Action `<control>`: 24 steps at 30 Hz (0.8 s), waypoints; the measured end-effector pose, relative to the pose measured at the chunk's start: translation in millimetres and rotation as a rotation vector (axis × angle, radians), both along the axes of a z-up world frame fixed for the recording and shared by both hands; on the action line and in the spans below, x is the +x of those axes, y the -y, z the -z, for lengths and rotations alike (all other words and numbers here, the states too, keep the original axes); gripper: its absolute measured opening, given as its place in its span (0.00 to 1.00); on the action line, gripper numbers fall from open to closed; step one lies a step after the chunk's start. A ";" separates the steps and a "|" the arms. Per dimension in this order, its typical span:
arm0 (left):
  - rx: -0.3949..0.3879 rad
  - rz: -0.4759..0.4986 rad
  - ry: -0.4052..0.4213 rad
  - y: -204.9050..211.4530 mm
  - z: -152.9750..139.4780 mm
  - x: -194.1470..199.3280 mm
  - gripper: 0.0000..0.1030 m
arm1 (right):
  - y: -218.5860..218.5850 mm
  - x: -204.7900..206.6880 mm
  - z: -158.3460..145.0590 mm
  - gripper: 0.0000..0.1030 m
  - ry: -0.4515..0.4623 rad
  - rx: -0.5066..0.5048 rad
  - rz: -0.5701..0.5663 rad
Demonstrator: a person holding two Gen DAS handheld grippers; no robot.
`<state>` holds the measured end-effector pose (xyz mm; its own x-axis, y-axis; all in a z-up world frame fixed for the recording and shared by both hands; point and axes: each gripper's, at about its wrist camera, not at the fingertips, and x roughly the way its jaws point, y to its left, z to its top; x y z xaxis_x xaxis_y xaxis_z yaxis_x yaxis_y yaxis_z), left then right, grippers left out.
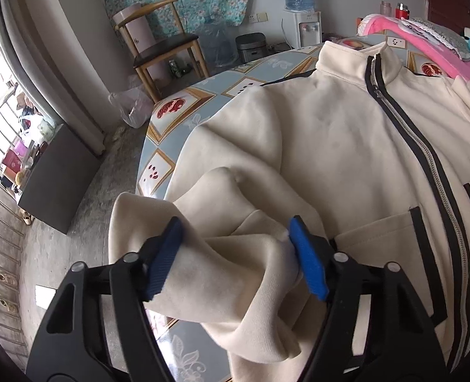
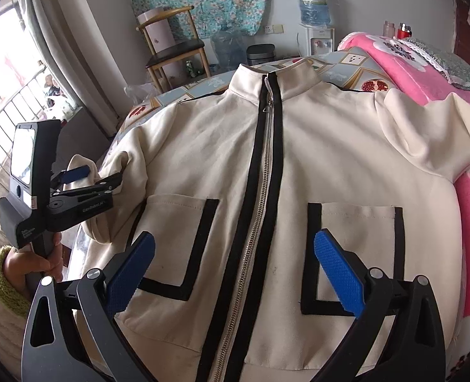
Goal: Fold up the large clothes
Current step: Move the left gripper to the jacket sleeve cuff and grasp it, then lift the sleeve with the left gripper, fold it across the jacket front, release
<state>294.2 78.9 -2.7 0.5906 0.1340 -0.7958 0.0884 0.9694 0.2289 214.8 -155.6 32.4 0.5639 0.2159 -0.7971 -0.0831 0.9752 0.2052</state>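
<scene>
A cream zip-up jacket [image 2: 324, 159] with black trim lies front-up on the patterned table [image 2: 352, 60]; it also shows in the left wrist view [image 1: 330, 133]. My left gripper [image 1: 235, 258] has the jacket's left sleeve [image 1: 222, 264] bunched between its blue pads, jaws fairly wide, at the table's left edge. In the right wrist view the left gripper [image 2: 98, 175] holds that sleeve end beside the jacket. My right gripper [image 2: 235, 270] is open and empty, hovering above the jacket's lower front between the two pockets.
A pink blanket [image 2: 426, 73] lies along the table's right side. A wooden chair [image 2: 174, 47], water jugs [image 2: 228, 44] and a water dispenser [image 2: 317, 35] stand behind. The floor [image 1: 85, 216] drops off left of the table.
</scene>
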 end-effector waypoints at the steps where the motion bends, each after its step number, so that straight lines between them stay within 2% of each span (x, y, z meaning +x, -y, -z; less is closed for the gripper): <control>1: -0.009 -0.003 -0.004 -4.3 -2.6 -1.6 0.55 | -0.8 0.1 -0.4 0.95 -0.003 0.001 -0.002; 4: -0.050 -0.015 -0.024 -16.4 -4.7 -3.4 0.40 | -2.2 -1.4 -3.1 0.95 -0.003 -0.001 -0.011; 6: -0.080 -0.027 -0.036 -24.2 -6.1 -4.8 0.24 | -2.4 -5.3 -6.3 0.95 0.002 -0.006 -0.015; 9: -0.122 -0.039 -0.055 -31.8 -8.6 -10.2 0.08 | -0.4 -10.4 -6.4 0.95 -0.004 -0.005 -0.013; 14: -0.136 -0.072 -0.098 -38.4 -0.8 -8.7 0.05 | 3.7 -13.8 4.0 0.95 -0.040 0.000 -0.001; 18: -0.123 -0.112 -0.138 -43.7 9.1 -0.1 0.08 | 7.4 -18.4 10.5 0.95 -0.060 0.001 0.002; 20: -0.145 -0.128 -0.163 -47.5 14.1 3.5 0.08 | 9.2 -19.8 12.9 0.95 -0.067 0.002 0.009; 24: -0.125 -0.147 -0.166 -49.8 16.5 5.7 0.09 | 12.4 -22.7 14.5 0.95 -0.073 0.005 0.013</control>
